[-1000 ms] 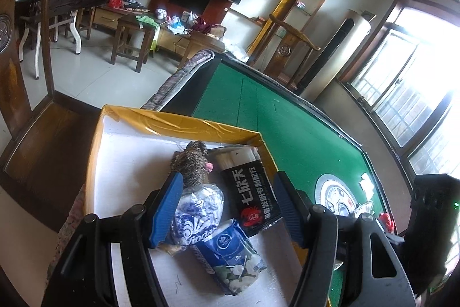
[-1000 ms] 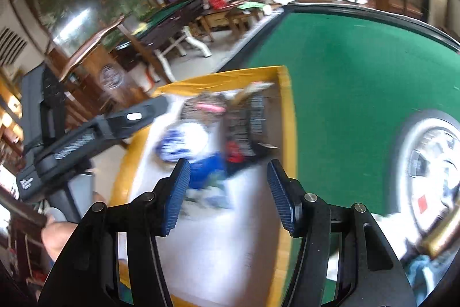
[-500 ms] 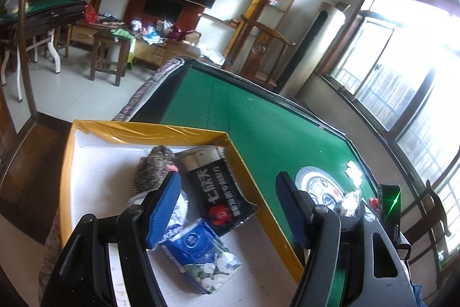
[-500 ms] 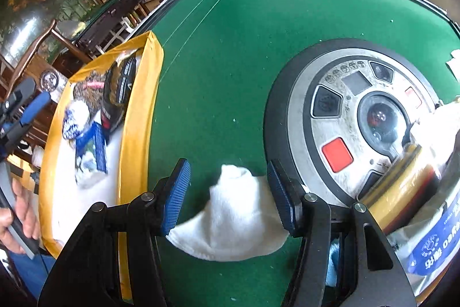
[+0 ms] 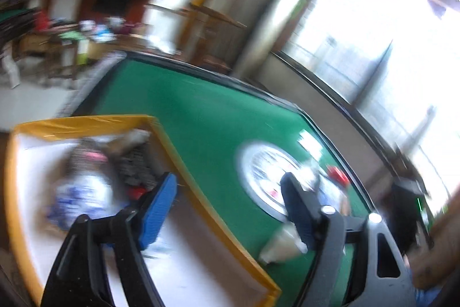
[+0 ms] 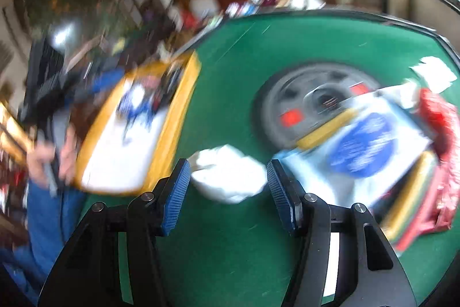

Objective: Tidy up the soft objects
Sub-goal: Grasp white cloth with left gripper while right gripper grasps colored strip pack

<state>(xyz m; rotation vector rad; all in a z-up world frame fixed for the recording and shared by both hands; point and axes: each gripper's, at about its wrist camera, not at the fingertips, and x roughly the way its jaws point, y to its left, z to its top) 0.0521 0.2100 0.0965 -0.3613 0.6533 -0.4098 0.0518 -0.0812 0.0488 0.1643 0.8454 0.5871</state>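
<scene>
Left gripper (image 5: 227, 200): its jaws have just been opening wide, with nothing between them, and it is hanging over the box's yellow edge.
Right gripper (image 6: 228, 186): it is standing spread apart, not pinching anything.
White cloth (image 6: 228, 177): it is lying on the green table (image 6: 230, 249), just ahead of the right gripper's blue pads (image 6: 175, 194), not touching them.
Box (image 5: 201, 203): it is sitting on the table's left side, holding blurry soft packs (image 5: 80, 192).
Big pack (image 6: 362, 146): it is lying right of the cloth, beside a red bag (image 6: 442, 134).
</scene>
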